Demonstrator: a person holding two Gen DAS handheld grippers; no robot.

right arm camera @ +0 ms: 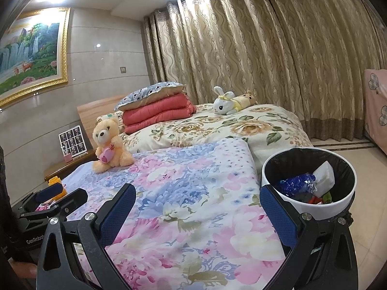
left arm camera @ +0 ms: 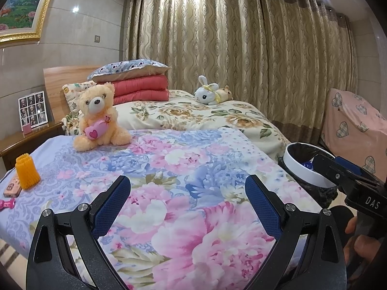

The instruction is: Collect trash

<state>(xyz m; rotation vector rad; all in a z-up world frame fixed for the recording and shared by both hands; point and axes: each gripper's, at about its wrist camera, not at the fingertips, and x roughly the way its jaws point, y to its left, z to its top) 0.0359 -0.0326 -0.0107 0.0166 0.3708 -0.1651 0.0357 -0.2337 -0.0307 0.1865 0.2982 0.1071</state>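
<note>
A: From my left wrist feed, left edge first: an orange spiky object (left arm camera: 27, 174) stands on the floral quilt (left arm camera: 183, 183), just beside a pink-and-white device (left arm camera: 13, 188) and a small magenta item (left arm camera: 7, 204) at the frame's lower left. What do you read at centre?

B: My left gripper (left arm camera: 187, 194) fills the lower centre, its blue pads spread wide and holding nothing, over the quilt. A peach teddy bear (left arm camera: 99, 118) sits upright at middle left; a white rabbit plush (left arm camera: 208, 91) lies further back, right of centre.

A: And the right side?

B: The white trash bin (left arm camera: 307, 166) with its black liner sits at the right edge of the bed, partly hidden by the other tool.

A: On my right wrist feed, the left tool shows at the lower left. My right gripper (right arm camera: 197, 209) is also wide apart and empty, at lower centre. Its right finger (right arm camera: 278, 215) overlaps the bin's rim.

B: Inside the bin, lower right: crumpled blue wrapper (right arm camera: 296, 184), white tissue (right arm camera: 325, 175), red and green scraps beneath.
</note>
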